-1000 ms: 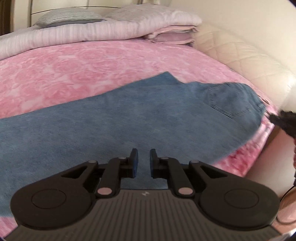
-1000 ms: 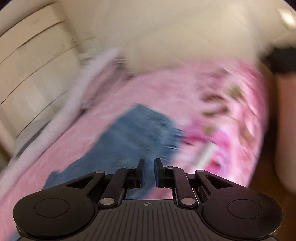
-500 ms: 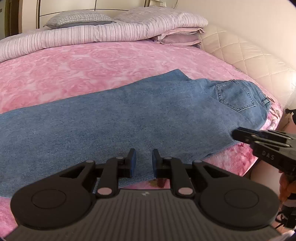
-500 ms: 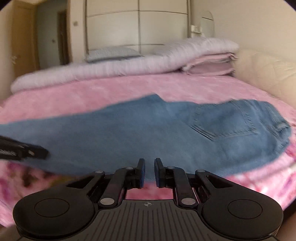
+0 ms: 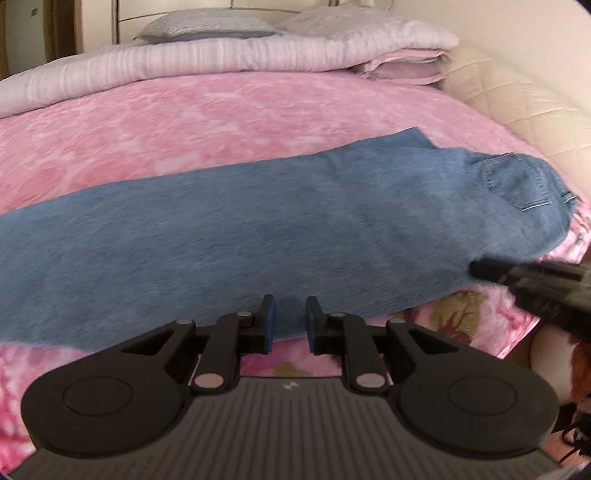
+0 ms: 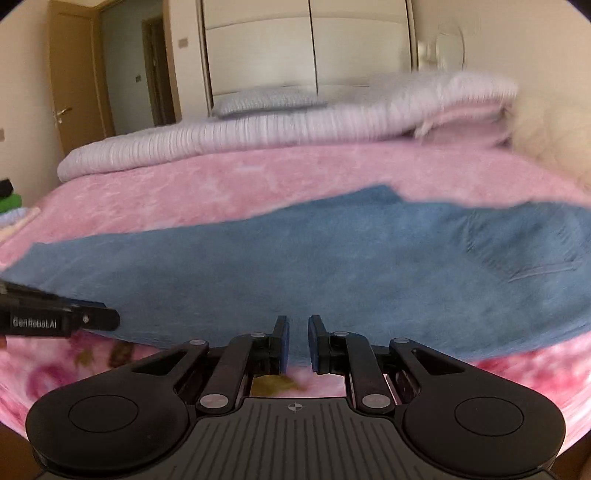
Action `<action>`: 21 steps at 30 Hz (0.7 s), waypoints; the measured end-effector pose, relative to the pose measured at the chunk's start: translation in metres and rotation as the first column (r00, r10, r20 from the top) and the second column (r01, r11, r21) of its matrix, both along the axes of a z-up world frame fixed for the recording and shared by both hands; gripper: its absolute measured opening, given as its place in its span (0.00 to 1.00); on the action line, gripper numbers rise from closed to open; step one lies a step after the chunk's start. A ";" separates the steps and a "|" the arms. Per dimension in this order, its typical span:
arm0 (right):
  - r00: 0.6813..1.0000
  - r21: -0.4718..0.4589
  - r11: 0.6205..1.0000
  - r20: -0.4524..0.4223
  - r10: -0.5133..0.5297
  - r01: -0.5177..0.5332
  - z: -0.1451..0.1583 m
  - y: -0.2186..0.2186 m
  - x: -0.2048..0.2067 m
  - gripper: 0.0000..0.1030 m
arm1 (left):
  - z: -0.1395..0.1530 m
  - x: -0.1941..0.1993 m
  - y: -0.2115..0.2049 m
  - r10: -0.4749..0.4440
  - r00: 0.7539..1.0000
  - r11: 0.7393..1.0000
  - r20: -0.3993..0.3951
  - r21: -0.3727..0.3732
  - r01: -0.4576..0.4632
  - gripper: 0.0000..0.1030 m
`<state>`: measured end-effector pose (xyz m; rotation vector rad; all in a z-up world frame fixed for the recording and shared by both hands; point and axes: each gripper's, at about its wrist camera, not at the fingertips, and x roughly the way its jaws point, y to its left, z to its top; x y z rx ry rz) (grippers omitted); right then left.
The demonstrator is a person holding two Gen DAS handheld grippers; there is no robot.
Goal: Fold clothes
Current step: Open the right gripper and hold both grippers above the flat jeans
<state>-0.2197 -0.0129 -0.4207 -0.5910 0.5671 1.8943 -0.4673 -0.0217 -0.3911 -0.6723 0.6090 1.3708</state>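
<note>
A pair of blue jeans (image 5: pixel 258 229) lies flat across the pink bedspread (image 5: pixel 184 122). Its legs run to the left, and its waist and back pocket (image 5: pixel 517 181) lie at the right near the bed's edge. My left gripper (image 5: pixel 290 321) hovers at the jeans' near edge, its fingers a narrow gap apart with nothing between them. My right gripper (image 6: pixel 297 339) sits the same way, narrowly open over the near edge of the jeans (image 6: pixel 332 266). Each shows in the other's view: the right gripper (image 5: pixel 476 267) near the waist, the left gripper (image 6: pixel 110 319) toward the leg end.
A rolled striped quilt (image 5: pixel 203 62) and pillows (image 5: pixel 207 26) line the far side of the bed. A cream padded headboard (image 5: pixel 517 96) curves along the right. A wardrobe (image 6: pixel 310 44) and a door (image 6: pixel 74 74) stand behind. Folded clothes (image 6: pixel 9 201) sit at the far left.
The right gripper has swung round from a blurred sideways view to face the jeans and drawn in close. The left gripper has pulled back slightly. Both finger gaps widened a little.
</note>
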 end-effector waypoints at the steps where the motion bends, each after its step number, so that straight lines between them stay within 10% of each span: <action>1: 1.000 0.001 1.000 0.025 0.001 -0.001 -0.002 -0.003 -0.005 0.14 | 0.002 0.000 -0.002 0.008 1.000 1.000 -0.013 -0.017 -0.008 0.15; 21: 0.967 -0.022 0.967 0.012 -0.255 0.255 0.063 -0.056 0.028 0.36 | 0.044 -0.019 -0.065 0.146 0.985 0.987 -0.090 -0.047 -0.151 0.27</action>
